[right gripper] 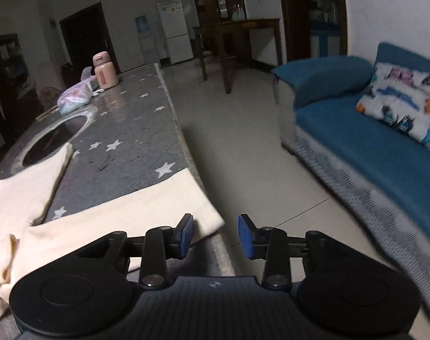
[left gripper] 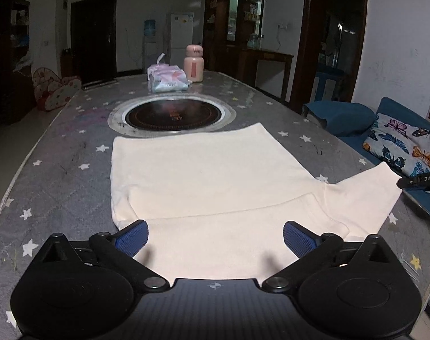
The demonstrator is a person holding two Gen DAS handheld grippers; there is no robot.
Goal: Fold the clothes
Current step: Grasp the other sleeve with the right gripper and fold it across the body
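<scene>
Cream garment (left gripper: 209, 175) mid-frame on a grey table (left gripper: 59, 175) scattered with white stars; blue pads (left gripper: 134, 238) low down, pink bottle (left gripper: 194, 63) up top, butterfly-print pillow (left gripper: 404, 147) on the teal sofa (right gripper: 370, 147) at right

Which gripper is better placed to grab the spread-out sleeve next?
Right. The right gripper sits open at the sleeve end by the table edge; the left gripper hangs open over the shirt's middle.

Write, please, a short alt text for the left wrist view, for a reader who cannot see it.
A cream shirt lies flat on a grey star-patterned table, one sleeve spread to the right. The left gripper hovers over its near edge with jaws wide open, holding nothing. Behind are a round inset cooktop, a plastic bag and a pink bottle.
</scene>
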